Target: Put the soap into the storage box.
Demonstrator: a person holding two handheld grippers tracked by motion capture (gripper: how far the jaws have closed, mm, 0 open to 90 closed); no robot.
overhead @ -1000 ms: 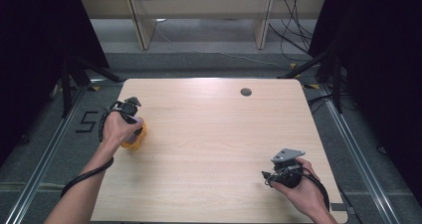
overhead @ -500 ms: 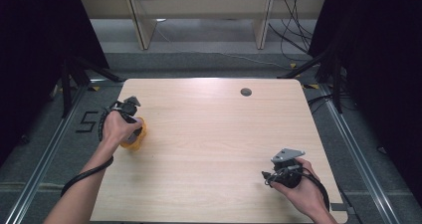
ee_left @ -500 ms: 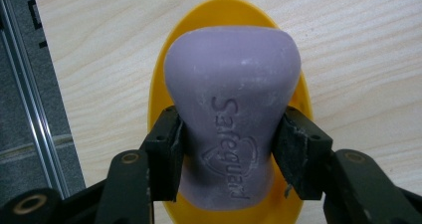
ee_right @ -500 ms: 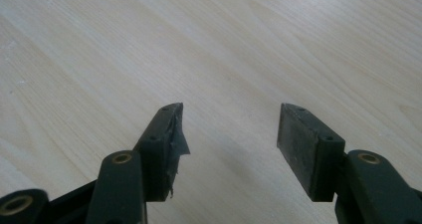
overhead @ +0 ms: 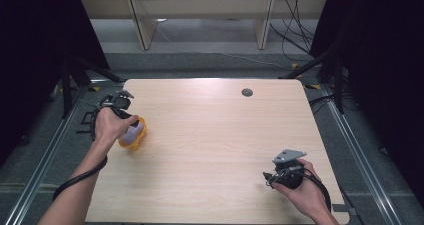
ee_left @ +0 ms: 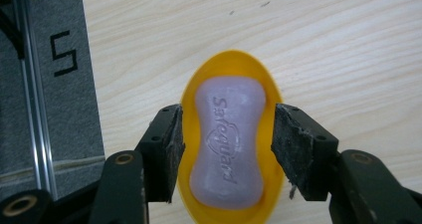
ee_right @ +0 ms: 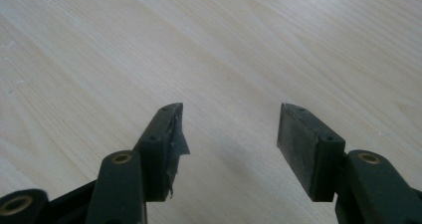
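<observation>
A lilac soap bar [ee_left: 229, 144] stamped "Safeguard" lies in a yellow oval dish [ee_left: 231, 59] near the table's left edge. My left gripper [ee_left: 229, 114] hangs just above it, pointing down. Its jaws have just been opening and now straddle the dish and soap, with the pads [ee_left: 175, 134] clear of the bar. In the high view the left gripper [overhead: 129, 127] sits under the person's hand, over the soap [overhead: 133, 133] and dish [overhead: 141, 141]. My right gripper [ee_right: 229, 119] is open over bare wood, nothing between its jaws, at the table's near right [overhead: 268, 178].
The light wooden table [overhead: 220, 135] has a dark round hole [overhead: 247, 92] near its far edge. Left of the table runs grey floor with a black "5" mark [ee_left: 64, 55] and a metal rail [ee_left: 30, 84]. Cables trail from both grippers.
The left hand has lifted a little off the dish, and the lilac soap now shows under it. The right hand has not moved.
</observation>
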